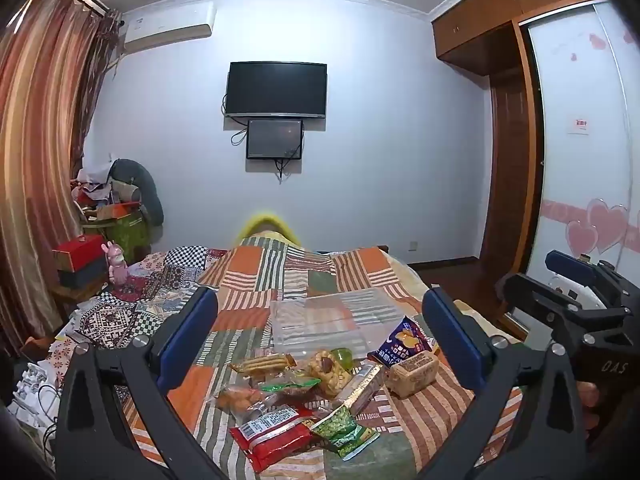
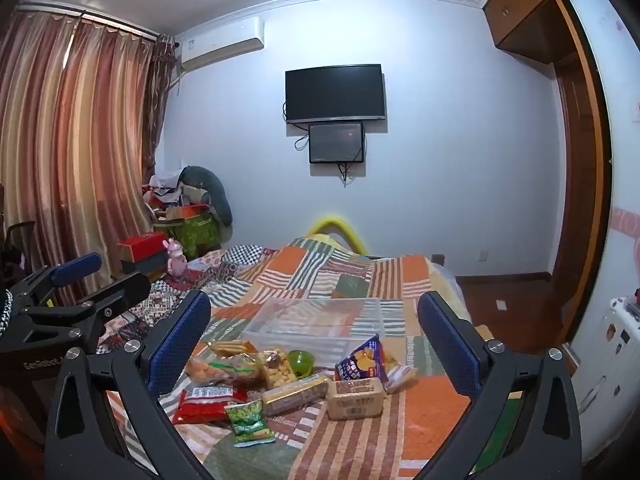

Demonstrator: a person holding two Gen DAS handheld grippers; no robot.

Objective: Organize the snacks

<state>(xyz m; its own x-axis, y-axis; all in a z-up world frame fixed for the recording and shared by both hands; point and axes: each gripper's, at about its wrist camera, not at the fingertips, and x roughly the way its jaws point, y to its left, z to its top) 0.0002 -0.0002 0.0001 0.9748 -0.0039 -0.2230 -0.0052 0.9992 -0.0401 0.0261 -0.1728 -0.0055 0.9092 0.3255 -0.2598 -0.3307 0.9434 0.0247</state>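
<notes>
A heap of snack packets lies on the patchwork quilt (image 1: 432,412). It includes a red packet (image 1: 272,432), a green pea bag (image 1: 344,432), a blue crisp bag (image 1: 404,340), a tan cake block (image 1: 414,372) and a long gold biscuit pack (image 1: 362,388). Just behind them sits a clear plastic bin (image 1: 332,316), which looks empty. My left gripper (image 1: 320,294) hangs open above the heap and holds nothing. My right gripper (image 2: 314,298) is also open and empty, over the same pile: the red packet (image 2: 204,400), the tan block (image 2: 356,398) and the bin (image 2: 316,320). Each gripper appears at the edge of the other's view.
A red box (image 2: 140,246) and a pink toy (image 2: 176,260) stand at the bed's far left. Clutter is piled in the corner by the curtains (image 2: 80,140). White items and cables (image 1: 36,392) lie left of the bed. A wardrobe (image 1: 516,160) and bare floor are to the right.
</notes>
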